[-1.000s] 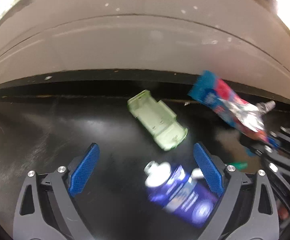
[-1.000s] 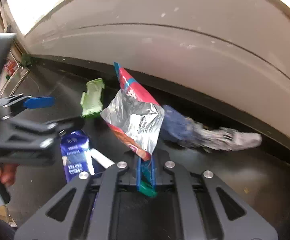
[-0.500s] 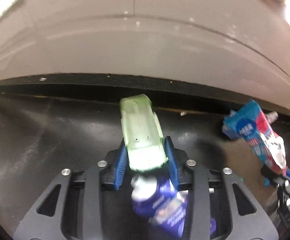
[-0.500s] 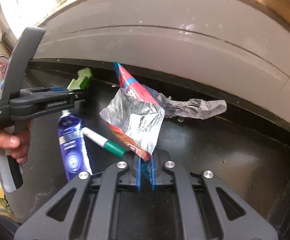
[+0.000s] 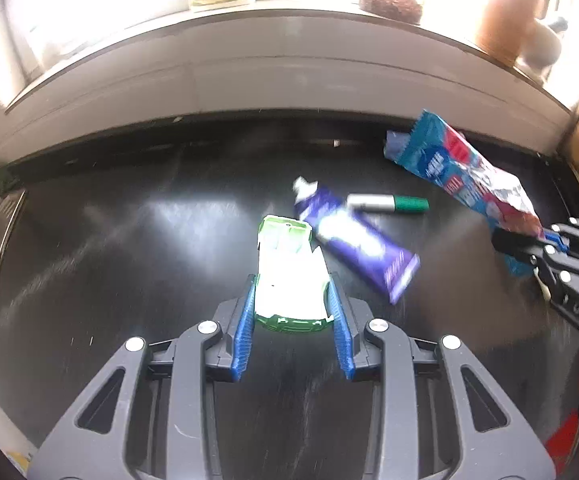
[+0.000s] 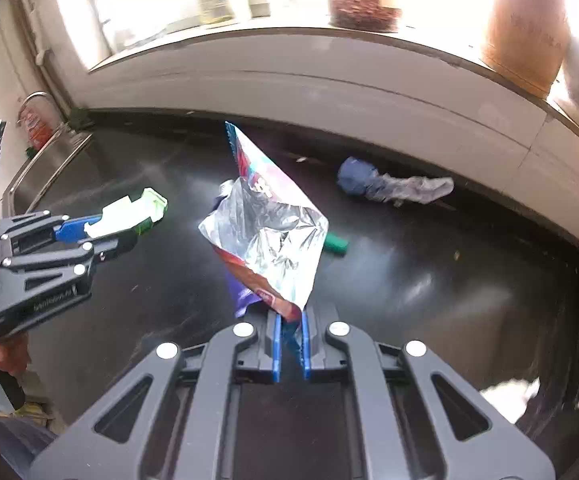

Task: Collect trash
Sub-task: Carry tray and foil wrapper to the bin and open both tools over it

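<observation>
Both loads are up off the black counter (image 5: 89,248), so carry steady w/o squeezing more: left gripper (image 5: 292,312) clamped on the green plastic piece (image 5: 289,276) at frame centre, right gripper (image 6: 289,340) pinching the foil snack wrapper (image 6: 267,232) mid-frame; tube (image 5: 353,240), marker (image 5: 389,203) lie behind.

A pale green plastic piece (image 5: 291,280) and an opened foil snack wrapper (image 6: 267,236) are each held above the black counter (image 5: 109,260).
</observation>
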The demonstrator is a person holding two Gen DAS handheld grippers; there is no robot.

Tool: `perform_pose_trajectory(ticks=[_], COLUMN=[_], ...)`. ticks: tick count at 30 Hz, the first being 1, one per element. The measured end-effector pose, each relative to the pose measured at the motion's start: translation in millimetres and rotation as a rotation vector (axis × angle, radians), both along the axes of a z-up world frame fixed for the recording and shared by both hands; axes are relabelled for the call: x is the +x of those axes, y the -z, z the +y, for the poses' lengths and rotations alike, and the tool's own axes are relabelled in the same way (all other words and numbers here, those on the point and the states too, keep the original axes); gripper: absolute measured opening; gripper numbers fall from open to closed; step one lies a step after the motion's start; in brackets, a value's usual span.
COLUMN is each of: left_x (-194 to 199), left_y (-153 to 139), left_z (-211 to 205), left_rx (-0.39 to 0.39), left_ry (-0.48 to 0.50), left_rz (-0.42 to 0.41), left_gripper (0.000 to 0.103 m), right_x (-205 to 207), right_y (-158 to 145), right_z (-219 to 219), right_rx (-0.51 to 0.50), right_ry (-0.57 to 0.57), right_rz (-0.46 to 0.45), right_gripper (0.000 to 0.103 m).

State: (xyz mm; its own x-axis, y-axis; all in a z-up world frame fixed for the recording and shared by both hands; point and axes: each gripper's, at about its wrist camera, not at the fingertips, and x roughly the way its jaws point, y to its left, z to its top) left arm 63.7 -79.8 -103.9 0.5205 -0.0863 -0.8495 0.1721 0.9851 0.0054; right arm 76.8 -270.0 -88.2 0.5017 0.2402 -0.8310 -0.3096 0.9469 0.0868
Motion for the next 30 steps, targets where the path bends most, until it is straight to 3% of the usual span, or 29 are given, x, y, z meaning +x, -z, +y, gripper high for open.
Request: perform_pose_trajectory(ticks=[8, 14, 21, 30], left_x=[-55, -97, -173, -305], left_y=[0, -14, -22, 15], left_z=[33, 99, 221, 371], left_rx=[0.002, -0.005, 0.008, 0.027], left_ry=[-0.051, -0.192, -0.478, -0.861], left_rz=[0.001, -0.041, -0.08, -0.02], left_gripper=[0.034, 0.034, 0.034, 0.034], right_x=[-45, -50, -73, -164], right_y=[-2, -11, -17, 20], right_z=[51, 123, 275, 494], right_rx=[-0.003, 0.002, 0.045, 0.069], right_ry=[-0.051, -0.187, -0.479, -0.917], right_rz=[0.004, -0.016, -0.005, 0.172], right_gripper=[0.008, 0.008, 0.008, 0.008])
